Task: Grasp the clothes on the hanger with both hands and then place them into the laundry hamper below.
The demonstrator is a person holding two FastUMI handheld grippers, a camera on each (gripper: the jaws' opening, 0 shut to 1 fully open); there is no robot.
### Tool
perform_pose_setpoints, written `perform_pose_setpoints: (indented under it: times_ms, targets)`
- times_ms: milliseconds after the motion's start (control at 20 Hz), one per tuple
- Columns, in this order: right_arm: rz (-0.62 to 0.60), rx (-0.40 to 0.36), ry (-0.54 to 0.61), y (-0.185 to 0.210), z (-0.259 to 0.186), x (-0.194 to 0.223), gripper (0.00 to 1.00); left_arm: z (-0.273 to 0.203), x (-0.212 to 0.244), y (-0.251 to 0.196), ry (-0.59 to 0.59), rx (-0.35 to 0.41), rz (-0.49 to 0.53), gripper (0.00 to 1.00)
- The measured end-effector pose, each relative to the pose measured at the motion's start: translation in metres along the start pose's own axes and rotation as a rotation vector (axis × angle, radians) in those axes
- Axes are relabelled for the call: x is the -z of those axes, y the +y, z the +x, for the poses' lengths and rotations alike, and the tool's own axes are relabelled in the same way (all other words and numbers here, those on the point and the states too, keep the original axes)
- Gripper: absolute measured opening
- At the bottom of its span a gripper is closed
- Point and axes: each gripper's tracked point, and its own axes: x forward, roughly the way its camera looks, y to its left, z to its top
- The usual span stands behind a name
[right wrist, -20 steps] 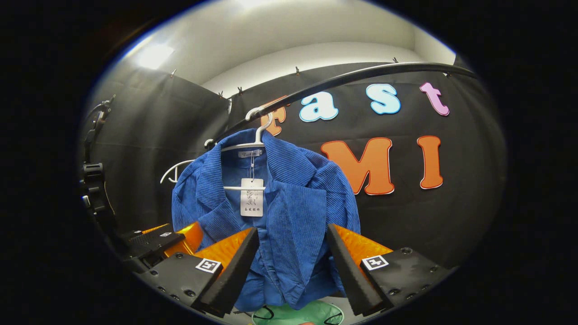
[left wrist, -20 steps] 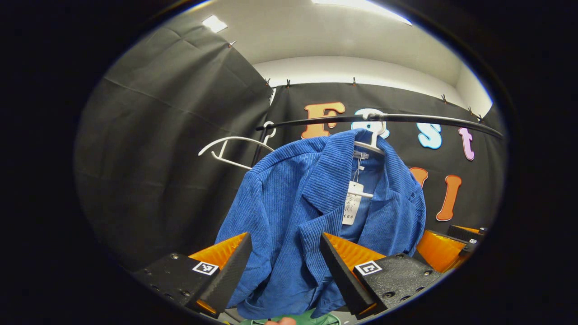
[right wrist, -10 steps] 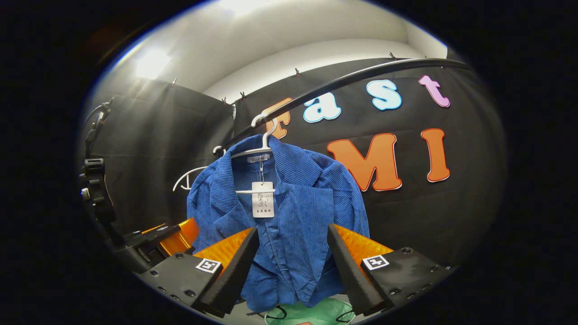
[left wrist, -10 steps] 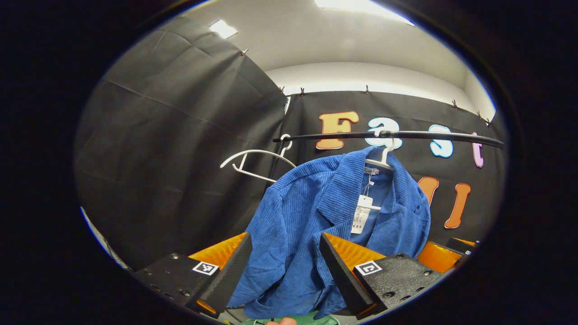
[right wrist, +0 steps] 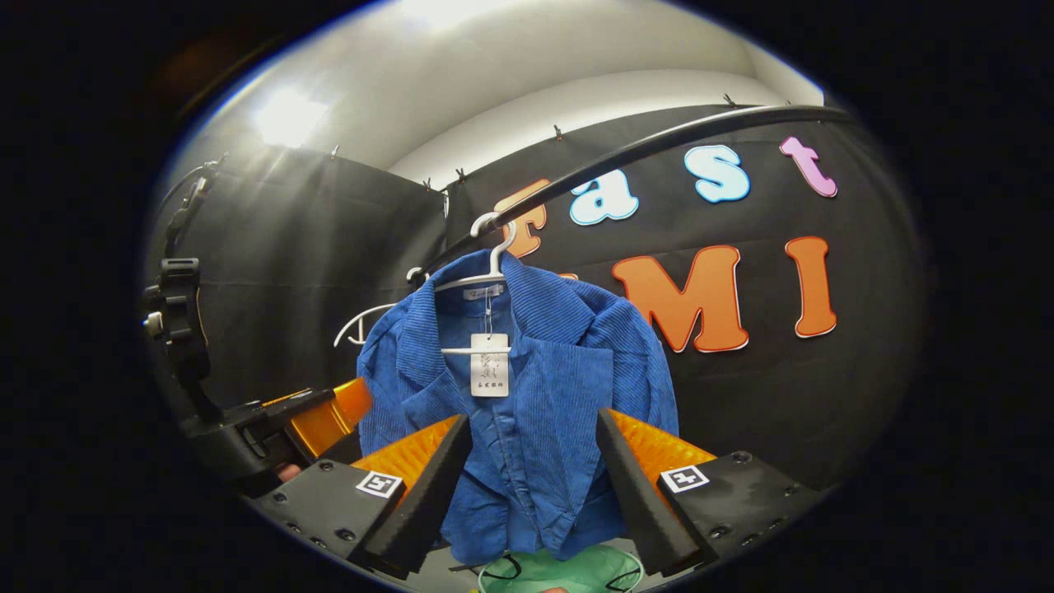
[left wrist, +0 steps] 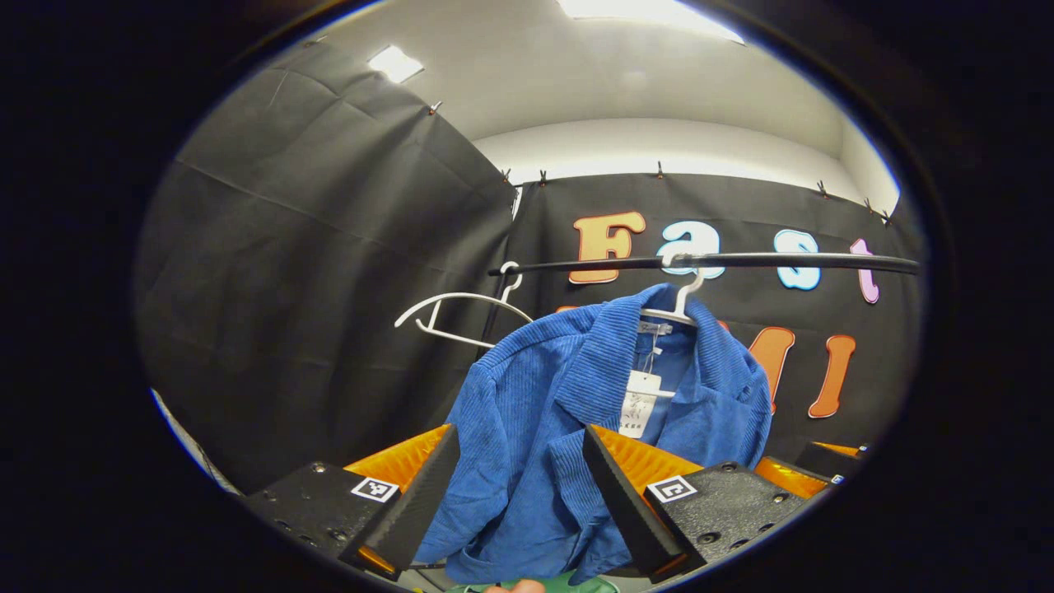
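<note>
A black clothes rail [left wrist: 741, 263] runs across the booth in front of the black cloth wall [left wrist: 329, 272], and in the right gripper view the same rail [right wrist: 659, 148] slants up toward the right. From it hangs the blue corduroy jacket [left wrist: 560, 428] on a white hanger [left wrist: 679, 306], collar open and a white paper tag [left wrist: 639, 403] dangling inside the neck; in the right gripper view the jacket [right wrist: 535, 412] faces front with its tag [right wrist: 489, 365] in the middle of the chest. The left gripper [left wrist: 519, 486] stands with its jaws spread wide, holding nothing, the jacket's left front showing between its fingers but farther off and untouched. The right gripper [right wrist: 533, 486] is likewise spread open and empty, short of the jacket's lower hem. Below the hem in the right gripper view lies the green laundry hamper [right wrist: 568, 570], with black loop handles at its rim; a sliver of it [left wrist: 576, 583] shows at the bottom of the left gripper view. A second, bare white hanger [left wrist: 461, 309] hangs at the rail's left end. The left gripper [right wrist: 284, 424] also appears at the left edge of the right gripper view.
</note>
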Motion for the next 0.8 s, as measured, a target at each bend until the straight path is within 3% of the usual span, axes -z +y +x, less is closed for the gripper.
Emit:
perform_pose_setpoints:
  times_ms: [50,100,250,300,350,450,500,550,650,700,800]
  targets:
    - [0.014,-0.014,0.001,-0.005,-0.002,0.002,0.98,-0.007,-0.001,0.001,0.000,-0.008,0.001,0.95]
    - [0.016,-0.024,-0.003,-0.012,-0.002,0.003,0.94,-0.016,-0.004,0.002,-0.007,-0.018,-0.004,0.92]
    - [0.001,-0.063,-0.006,-0.028,0.007,0.004,0.93,-0.032,-0.010,0.008,-0.022,-0.059,0.018,0.91]
    - [0.005,-0.070,-0.003,-0.033,0.012,0.004,0.98,-0.034,-0.012,0.010,-0.024,-0.071,0.033,0.91]
    - [0.011,-0.072,-0.004,-0.039,0.017,0.005,0.94,-0.035,-0.013,0.010,-0.026,-0.077,0.042,0.91]
    - [0.017,-0.032,-0.008,-0.052,0.030,0.005,0.94,-0.033,-0.013,0.011,-0.020,-0.081,0.023,0.92]
    - [0.008,-0.018,-0.001,-0.055,0.032,0.008,0.93,-0.029,-0.012,0.010,-0.017,-0.069,0.004,0.92]
    - [-0.005,-0.015,0.011,-0.054,0.036,0.012,0.99,-0.023,-0.008,0.010,-0.012,-0.052,-0.010,0.92]
    - [-0.037,0.013,0.021,-0.053,0.045,0.018,0.89,-0.011,0.002,0.015,0.004,-0.011,-0.026,0.92]
    - [-0.041,0.052,0.017,-0.056,0.052,0.018,0.97,-0.005,0.006,0.015,0.018,0.013,-0.029,0.92]
    - [-0.040,0.073,0.032,-0.044,0.070,0.027,0.97,0.004,0.016,0.023,0.051,0.054,-0.007,0.92]
